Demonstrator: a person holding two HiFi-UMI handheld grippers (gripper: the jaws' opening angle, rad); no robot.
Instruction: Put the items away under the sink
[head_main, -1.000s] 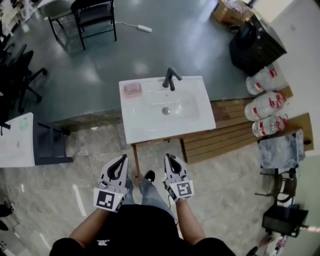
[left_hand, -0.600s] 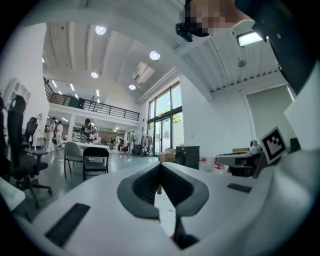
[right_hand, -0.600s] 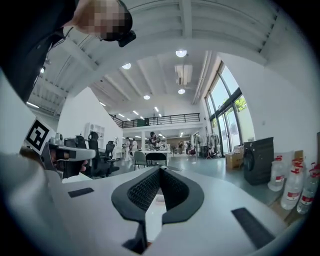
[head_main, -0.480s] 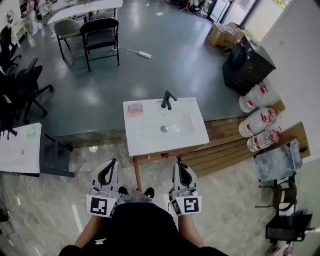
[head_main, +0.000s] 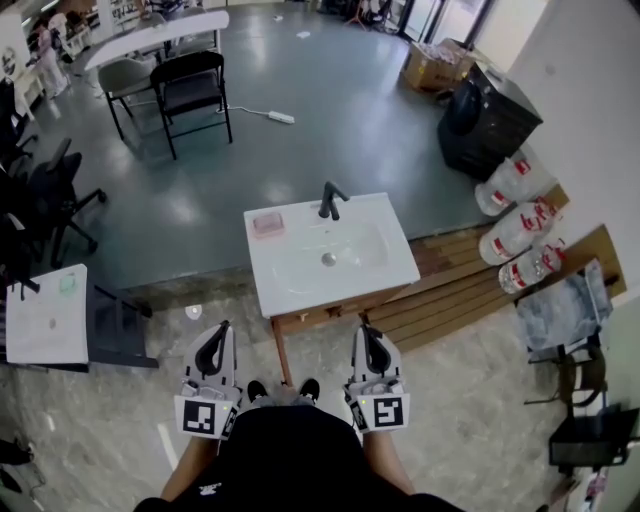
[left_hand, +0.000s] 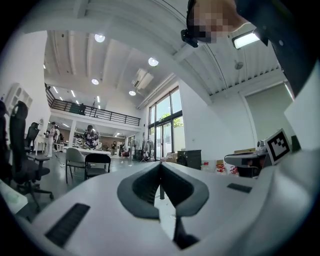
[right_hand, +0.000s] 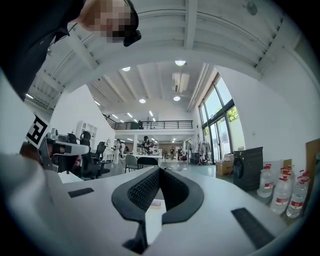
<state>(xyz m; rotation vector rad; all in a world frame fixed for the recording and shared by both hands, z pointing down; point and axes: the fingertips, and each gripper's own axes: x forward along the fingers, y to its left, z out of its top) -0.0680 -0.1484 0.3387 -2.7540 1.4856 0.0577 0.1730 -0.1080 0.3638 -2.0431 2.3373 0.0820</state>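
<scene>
Left gripper (head_main: 218, 330) & right gripper (head_main: 366, 333) are held level, side by side, in front of the person's torso. Both have jaws pressed together w/ nothing between. Sink (head_main: 300, 285), white top on wood legs, stands just ahead of them, touching neither. Pink block (head_main: 267, 224) sits on sink's back-left corner, near the black tap (head_main: 331, 200). Bottles (head_main: 515, 225) lie on boards (head_main: 450, 290) to sink's right. Chair (head_main: 192, 80) stands well beyond the sink.
</scene>
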